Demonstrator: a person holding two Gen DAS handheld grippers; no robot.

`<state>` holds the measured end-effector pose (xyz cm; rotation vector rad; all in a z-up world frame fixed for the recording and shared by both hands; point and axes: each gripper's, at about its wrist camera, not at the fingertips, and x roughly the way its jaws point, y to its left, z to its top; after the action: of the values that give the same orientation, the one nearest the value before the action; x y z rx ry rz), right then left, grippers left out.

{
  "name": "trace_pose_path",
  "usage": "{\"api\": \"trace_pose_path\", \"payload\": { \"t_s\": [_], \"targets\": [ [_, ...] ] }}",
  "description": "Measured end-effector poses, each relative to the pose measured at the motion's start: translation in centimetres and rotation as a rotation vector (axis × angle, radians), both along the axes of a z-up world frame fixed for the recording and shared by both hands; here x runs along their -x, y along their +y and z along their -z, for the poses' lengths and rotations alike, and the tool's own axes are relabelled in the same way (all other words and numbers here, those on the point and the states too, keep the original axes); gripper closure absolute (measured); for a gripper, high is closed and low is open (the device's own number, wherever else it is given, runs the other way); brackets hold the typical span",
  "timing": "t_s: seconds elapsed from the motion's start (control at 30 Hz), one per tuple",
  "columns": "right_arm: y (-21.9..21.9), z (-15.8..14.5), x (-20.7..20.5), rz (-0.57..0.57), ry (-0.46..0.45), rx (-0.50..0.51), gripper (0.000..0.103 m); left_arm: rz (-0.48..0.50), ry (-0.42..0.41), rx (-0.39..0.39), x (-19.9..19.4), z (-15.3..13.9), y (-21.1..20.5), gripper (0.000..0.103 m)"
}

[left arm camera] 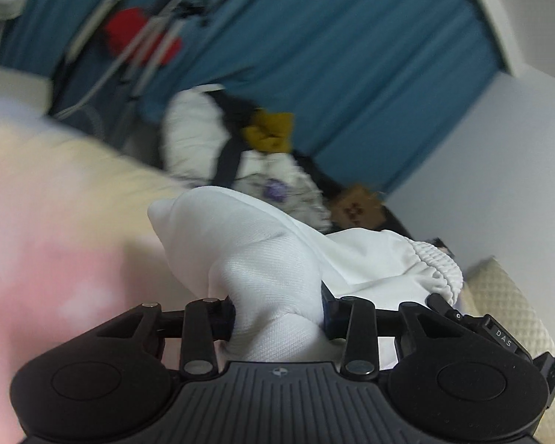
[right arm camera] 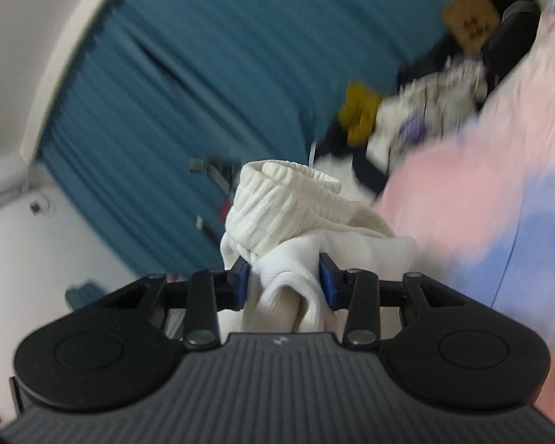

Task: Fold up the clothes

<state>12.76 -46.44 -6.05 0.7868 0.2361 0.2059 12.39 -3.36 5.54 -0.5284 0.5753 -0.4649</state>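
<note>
We're in a home here, a bedroom by the look of it: a soft pastel blanket point(left arm camera: 55, 222) in pink, cream and blue spreads across a bed, and long teal curtains point(left arm camera: 351, 55) cover the wall behind. Against those curtains stands a metal drying rack point(left arm camera: 144, 48) with something red draped on it, and beside it a loose heap of clothes point(left arm camera: 240, 148), white, mustard and dark. Plain white walls point(left arm camera: 499, 166) frame it all, very much a lived-in private room.

Teal curtain point(left arm camera: 351, 55) hangs beside a white wall point(left arm camera: 499, 170), pastel bedding point(left arm camera: 55, 240) below
</note>
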Motion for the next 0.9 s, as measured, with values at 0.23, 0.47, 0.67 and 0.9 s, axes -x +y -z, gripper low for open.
{"api": "trace_pose_path", "payload": {
  "t_s": [0.23,0.47,0.67,0.9],
  "targets": [
    [-9.3,-0.9,-0.6,0.219,-0.088,0.061,0.062,0.150,-0.078,-0.004,-10.1,1.2,-14.4,0.063],
    [-16.9,7.4,-3.9,0.350,0.121,0.108,0.062,0.286,-0.021,-0.166,-16.8,10.0,-25.5,0.063],
    [-17.3,16.2,-3.4,0.326,0.352,0.030,0.060,0.357,0.010,-0.345,-15.9,16.5,-26.2,0.053],
    [-17.1,15.4,-1.8,0.336,0.438,-0.023,0.049,0.376,-0.015,-0.417,-12.8,15.4,-23.5,0.043]
  ]
}}
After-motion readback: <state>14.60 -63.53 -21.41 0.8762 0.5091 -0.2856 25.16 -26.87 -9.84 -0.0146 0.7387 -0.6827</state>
